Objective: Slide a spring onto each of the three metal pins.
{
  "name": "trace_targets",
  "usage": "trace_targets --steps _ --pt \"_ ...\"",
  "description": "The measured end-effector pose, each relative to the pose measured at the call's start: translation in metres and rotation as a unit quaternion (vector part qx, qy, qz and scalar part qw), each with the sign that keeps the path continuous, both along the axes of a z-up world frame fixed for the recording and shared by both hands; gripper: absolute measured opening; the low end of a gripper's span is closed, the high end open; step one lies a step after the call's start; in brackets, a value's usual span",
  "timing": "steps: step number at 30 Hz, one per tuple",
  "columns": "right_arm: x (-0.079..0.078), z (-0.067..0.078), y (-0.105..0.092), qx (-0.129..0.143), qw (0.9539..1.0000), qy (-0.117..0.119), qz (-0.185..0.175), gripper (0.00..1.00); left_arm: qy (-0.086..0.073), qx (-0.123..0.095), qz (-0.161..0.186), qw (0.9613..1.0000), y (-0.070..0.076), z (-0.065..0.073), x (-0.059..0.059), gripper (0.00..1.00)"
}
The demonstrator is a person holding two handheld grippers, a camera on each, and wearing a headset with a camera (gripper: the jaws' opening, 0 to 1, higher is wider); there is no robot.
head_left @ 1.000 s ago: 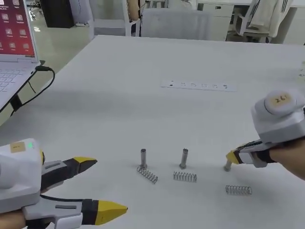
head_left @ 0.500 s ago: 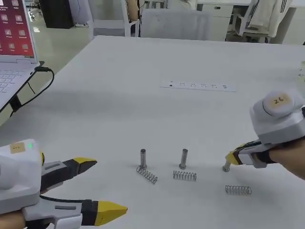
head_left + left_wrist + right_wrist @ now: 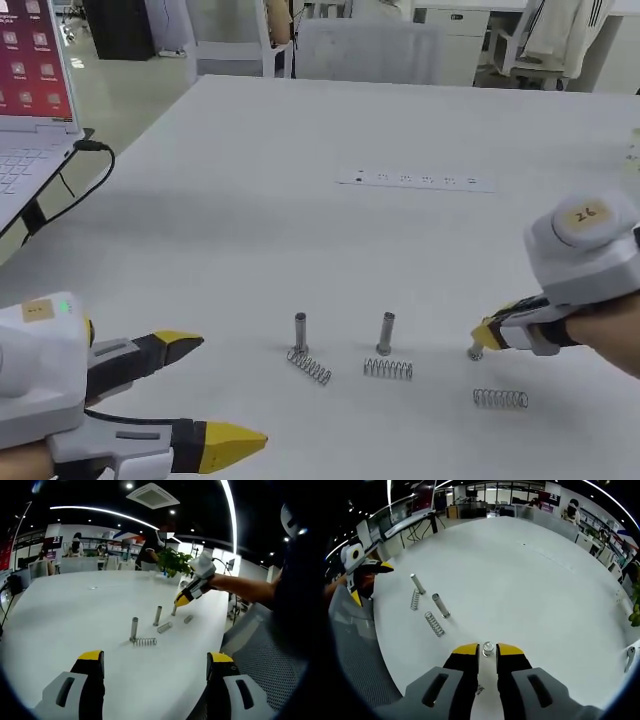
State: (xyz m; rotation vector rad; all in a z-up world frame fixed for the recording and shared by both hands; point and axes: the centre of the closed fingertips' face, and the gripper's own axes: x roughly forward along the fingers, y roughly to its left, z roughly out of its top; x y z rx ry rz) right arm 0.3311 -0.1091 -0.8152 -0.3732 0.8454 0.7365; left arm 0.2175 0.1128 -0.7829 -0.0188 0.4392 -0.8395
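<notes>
The white worktop (image 3: pixel 300 180) carries everything. The left gripper (image 3: pixel 225 388) hangs released and empty. The right gripper (image 3: pixel 487 331) brackets the head of the end pin (image 3: pixel 488 648); whether it pinches cannot be told. Two other pins (image 3: pixel 300 331) stand bare between the grippers. Three springs (image 3: pixel 388 370) lie beside the pins: likely light, squashy and prone to rolling, best held gently near one end.

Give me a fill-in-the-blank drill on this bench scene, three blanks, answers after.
____ springs lie flat on the white table. The left claw is wide ____ and holds nothing. In the head view, the right claw has its yellow tips at the ____ metal pin.
Answers: three; open; rightmost.
</notes>
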Motion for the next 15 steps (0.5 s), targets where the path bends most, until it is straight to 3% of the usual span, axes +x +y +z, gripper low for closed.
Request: trace_targets --steps 15 --pt "-0.01 0.001 -0.016 -0.004 1.0 0.0 -0.001 0.13 0.003 0.002 -0.005 1.0 -0.001 -0.001 -0.001 0.8"
